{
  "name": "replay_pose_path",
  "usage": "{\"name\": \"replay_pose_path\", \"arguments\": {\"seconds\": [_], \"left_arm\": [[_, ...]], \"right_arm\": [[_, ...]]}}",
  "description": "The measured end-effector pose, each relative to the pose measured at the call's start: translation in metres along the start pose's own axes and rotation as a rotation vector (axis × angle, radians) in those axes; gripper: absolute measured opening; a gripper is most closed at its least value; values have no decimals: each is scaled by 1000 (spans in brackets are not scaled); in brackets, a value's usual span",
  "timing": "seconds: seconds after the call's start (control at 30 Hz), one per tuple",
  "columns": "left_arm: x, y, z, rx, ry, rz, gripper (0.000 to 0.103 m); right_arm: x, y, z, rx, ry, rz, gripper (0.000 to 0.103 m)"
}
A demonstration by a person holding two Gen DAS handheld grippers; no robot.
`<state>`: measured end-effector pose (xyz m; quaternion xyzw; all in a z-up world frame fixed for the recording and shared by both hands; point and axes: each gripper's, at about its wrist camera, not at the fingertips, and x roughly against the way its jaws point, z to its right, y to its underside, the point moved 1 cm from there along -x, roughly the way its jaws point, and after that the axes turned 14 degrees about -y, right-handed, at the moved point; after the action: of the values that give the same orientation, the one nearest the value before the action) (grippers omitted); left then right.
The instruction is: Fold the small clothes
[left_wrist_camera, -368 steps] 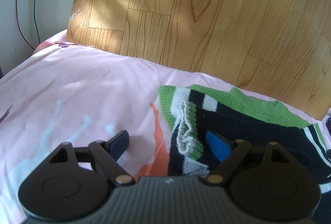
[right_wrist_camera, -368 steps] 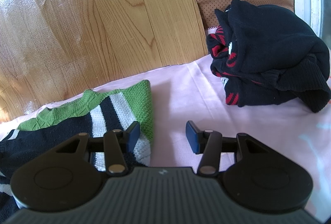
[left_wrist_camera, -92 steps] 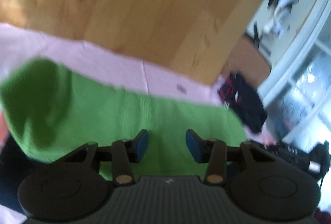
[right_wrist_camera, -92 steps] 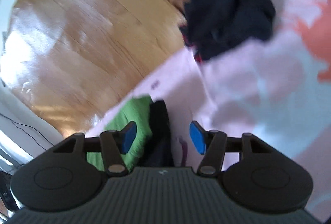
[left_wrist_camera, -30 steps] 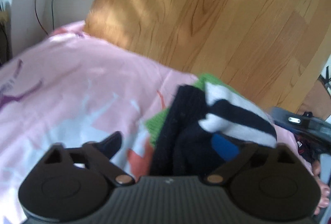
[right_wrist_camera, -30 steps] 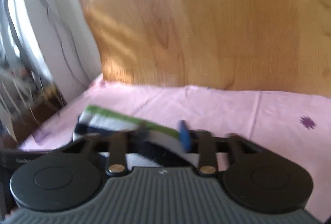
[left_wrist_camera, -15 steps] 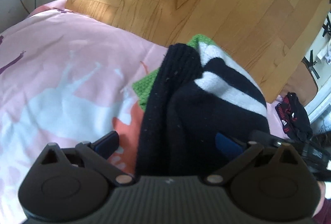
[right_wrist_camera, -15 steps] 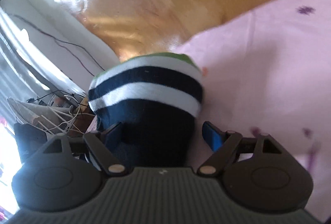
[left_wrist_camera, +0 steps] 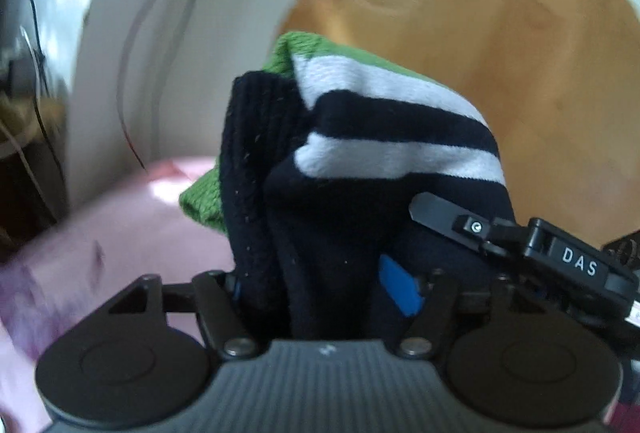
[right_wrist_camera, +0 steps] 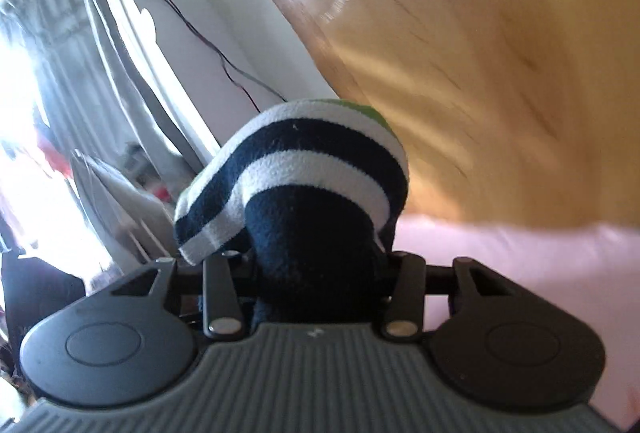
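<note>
Behind, a wood-grain panel [left_wrist_camera: 500, 53] fills the upper right, from twelve to three o'clock, above the pink bedsheet [left_wrist_camera: 120, 229] at eight. Centred in both views, the folded striped sweater [left_wrist_camera: 360, 161] sits lifted off the sheet, bunched between both tools. Closing just now, the left hand-held gripper [left_wrist_camera: 320, 293] clamps the navy folds, its blue pad [left_wrist_camera: 400, 289] pressed into the knit at five o'clock. Likewise the right hand-held gripper [right_wrist_camera: 316, 273], jaws just narrowed, squeezes the sweater's dark bundle.
</note>
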<state>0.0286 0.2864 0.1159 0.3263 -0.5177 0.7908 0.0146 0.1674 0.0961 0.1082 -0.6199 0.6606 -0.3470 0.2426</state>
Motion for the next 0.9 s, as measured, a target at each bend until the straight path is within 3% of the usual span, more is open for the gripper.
{"name": "replay_pose_path", "arguments": {"seconds": [0.07,0.1,0.17,0.2,0.3,0.4,0.5,0.57,0.73,0.9], "left_arm": [[-39,-7,-1,-18,-95,-20,73],[-61,-6,-3,-28,-160,-50,73],[-97,3,-7,-60,-329,-125,65],[-104,10,-9,-65,-366,-139,64],[-94,23,-12,-31,-381,-88,73],[-75,29,-5,-31,-413,-57,73],[-36,43,5,-36,-442,0,88],[-9,59,16,-44,-445,23,91],[38,106,36,-79,-414,-10,91],[68,143,52,-131,-417,-36,91]], "right_arm": [[-29,-8,20,-6,35,14,62],[-40,-6,30,-13,91,11,67],[-60,4,49,-30,263,-31,68],[-62,11,55,-41,313,-57,68],[-29,32,60,-53,250,-40,68],[0,41,48,-51,259,-33,68],[28,53,30,-50,255,-20,68],[43,64,13,-29,281,-37,70],[71,103,-10,-17,394,-108,70],[108,131,-26,-72,438,-78,71]]}}
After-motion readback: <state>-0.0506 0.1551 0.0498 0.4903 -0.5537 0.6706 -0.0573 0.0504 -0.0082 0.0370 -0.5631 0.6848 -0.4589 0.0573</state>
